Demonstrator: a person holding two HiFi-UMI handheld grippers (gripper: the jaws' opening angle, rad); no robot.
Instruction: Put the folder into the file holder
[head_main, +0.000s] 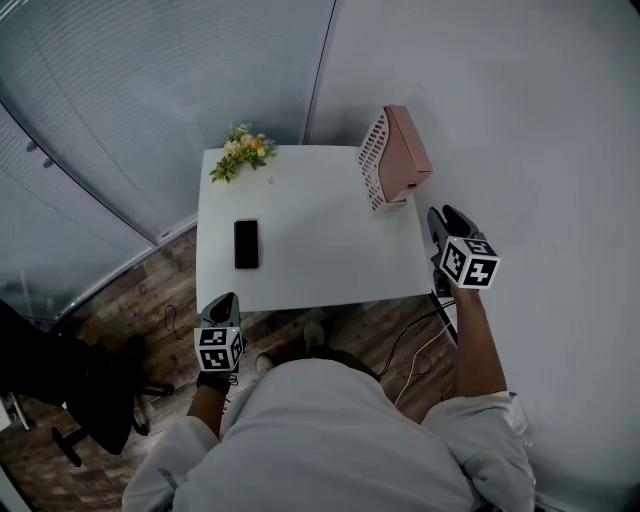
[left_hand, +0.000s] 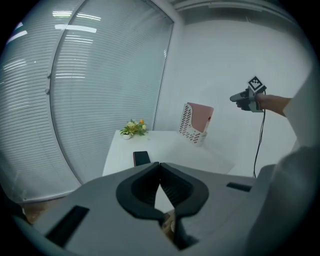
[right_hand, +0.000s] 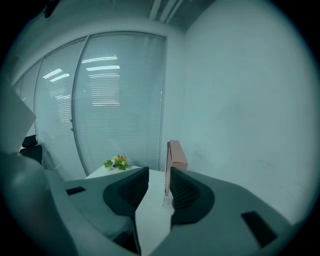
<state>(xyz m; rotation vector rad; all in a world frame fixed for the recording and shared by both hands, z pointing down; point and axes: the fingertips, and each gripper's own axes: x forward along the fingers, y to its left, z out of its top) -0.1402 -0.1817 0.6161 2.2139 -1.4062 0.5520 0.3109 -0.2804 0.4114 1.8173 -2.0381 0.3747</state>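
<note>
Pink folder (head_main: 412, 150) stood upright inside white file holder (head_main: 374, 168), far right on desk (head_main: 310, 260). Left tongs (left_hand: 159, 167) pressed together, empty, off the near edge. Right tongs (right_hand: 159, 176) partly spread, nothing between them.

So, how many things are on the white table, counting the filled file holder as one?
3: a flower bunch at the far left corner, a black phone left of centre, the file holder with a pink folder at the far right.
</note>
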